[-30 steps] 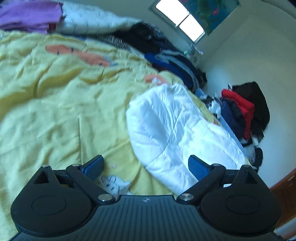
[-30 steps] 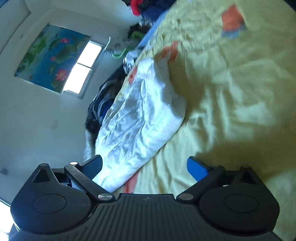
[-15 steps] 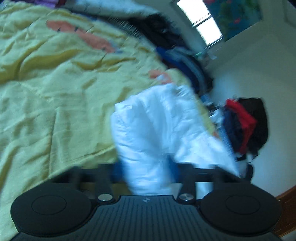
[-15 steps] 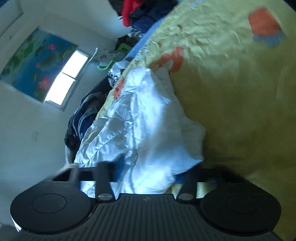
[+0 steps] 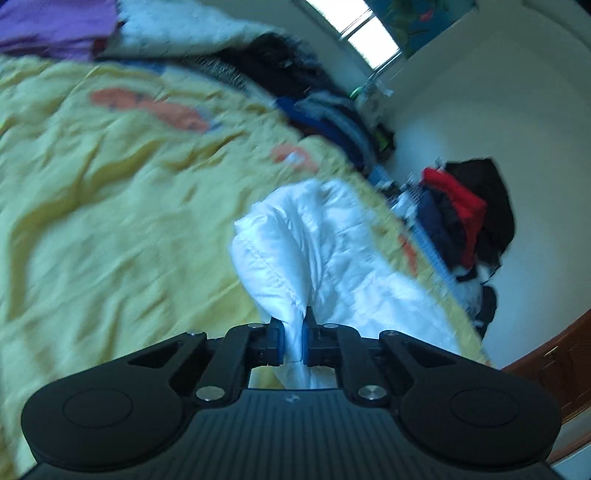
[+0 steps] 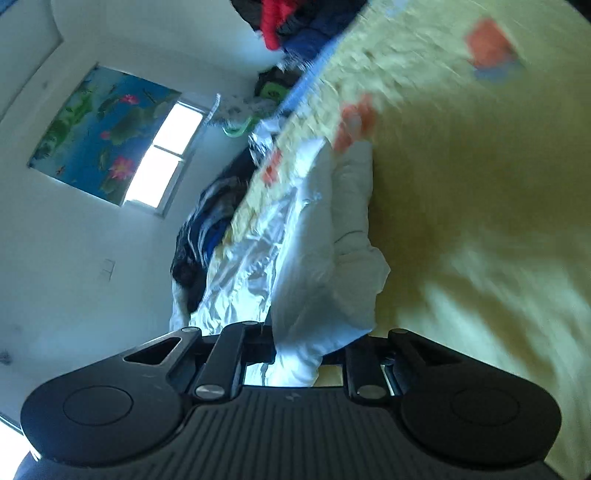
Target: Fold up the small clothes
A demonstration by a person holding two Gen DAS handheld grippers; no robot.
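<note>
A white padded garment [image 5: 325, 254] lies on the yellow bedspread [image 5: 110, 206]. My left gripper [image 5: 293, 341] is shut on a bunched edge of it, and the cloth rises in a ridge from the blue pads. In the right wrist view the same white garment [image 6: 317, 266] runs up from my right gripper [image 6: 308, 350], which is shut on another edge of it. The cloth hides most of the right gripper's fingers. Both views are blurred by motion.
Piles of dark, blue and striped clothes [image 5: 317, 103] line the far side of the bed, with a purple cloth [image 5: 55, 26] at the back left. Red and black clothes [image 5: 465, 206] hang by the white wall. A window [image 6: 162, 155] and a flower poster [image 6: 96, 125] are on the wall.
Both grippers were open a second ago. Both have moved onto the white garment and shut on its edges, and the cloth is now bunched and lifted.
</note>
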